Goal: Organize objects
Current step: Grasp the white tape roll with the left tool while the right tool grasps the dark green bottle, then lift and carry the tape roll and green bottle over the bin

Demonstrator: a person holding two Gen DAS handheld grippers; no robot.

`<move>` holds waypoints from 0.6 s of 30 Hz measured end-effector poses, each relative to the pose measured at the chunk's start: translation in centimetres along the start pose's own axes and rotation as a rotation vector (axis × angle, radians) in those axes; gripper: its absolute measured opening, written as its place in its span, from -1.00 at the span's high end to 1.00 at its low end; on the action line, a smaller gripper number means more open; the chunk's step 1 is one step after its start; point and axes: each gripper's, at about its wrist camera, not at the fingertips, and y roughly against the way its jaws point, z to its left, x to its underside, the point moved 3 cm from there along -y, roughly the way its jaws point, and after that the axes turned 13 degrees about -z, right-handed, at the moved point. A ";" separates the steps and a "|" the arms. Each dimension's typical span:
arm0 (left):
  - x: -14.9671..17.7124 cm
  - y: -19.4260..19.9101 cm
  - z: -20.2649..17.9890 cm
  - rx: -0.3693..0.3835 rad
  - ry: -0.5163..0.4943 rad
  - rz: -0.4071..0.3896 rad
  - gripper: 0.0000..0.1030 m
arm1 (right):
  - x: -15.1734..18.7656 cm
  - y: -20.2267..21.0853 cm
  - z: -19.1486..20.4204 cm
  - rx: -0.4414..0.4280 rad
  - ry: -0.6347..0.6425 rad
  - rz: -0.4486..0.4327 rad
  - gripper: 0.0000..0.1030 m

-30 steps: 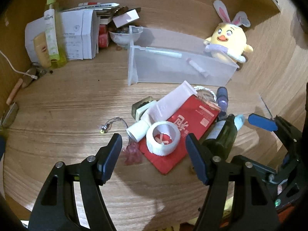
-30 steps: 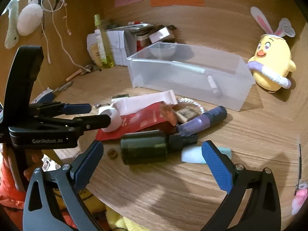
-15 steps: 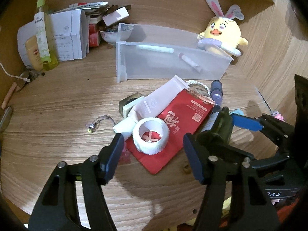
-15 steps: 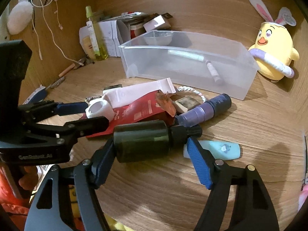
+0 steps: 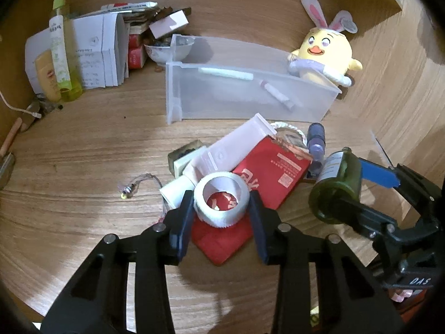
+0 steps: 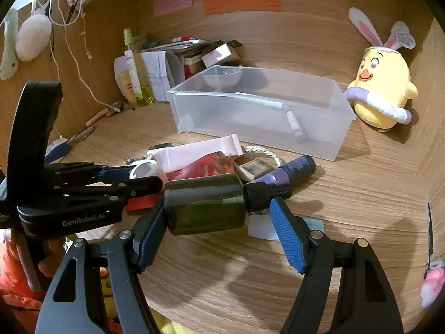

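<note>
The left gripper (image 5: 221, 208) pinches the tape roll (image 5: 221, 201), which sits on the red packet (image 5: 267, 172) in the pile before the bin (image 5: 250, 103). The right gripper (image 6: 217, 211) holds the green bottle (image 6: 204, 204) end to end: one finger (image 6: 151, 222) at its base, the other at the cap, contact unclear. That lengthwise hold looks weak, so the bottle may swivel or drop, and the roll may drag the packet.
</note>
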 end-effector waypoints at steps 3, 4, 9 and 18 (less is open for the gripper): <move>-0.6 0.4 -0.2 0.006 -0.002 -0.018 0.26 | -0.5 0.3 -0.6 0.017 -0.008 -0.016 -0.36; -0.8 0.6 -0.3 0.007 -0.004 -0.026 0.26 | -0.7 0.4 -0.7 0.018 -0.011 -0.021 -0.36; -2.3 1.4 -0.6 0.010 -0.009 -0.070 0.26 | -2.2 0.8 -1.7 0.040 -0.027 -0.068 -0.36; -5.3 2.3 -1.4 -0.006 -0.036 -0.146 0.26 | -4.5 1.1 -2.7 0.073 0.005 -0.122 -0.36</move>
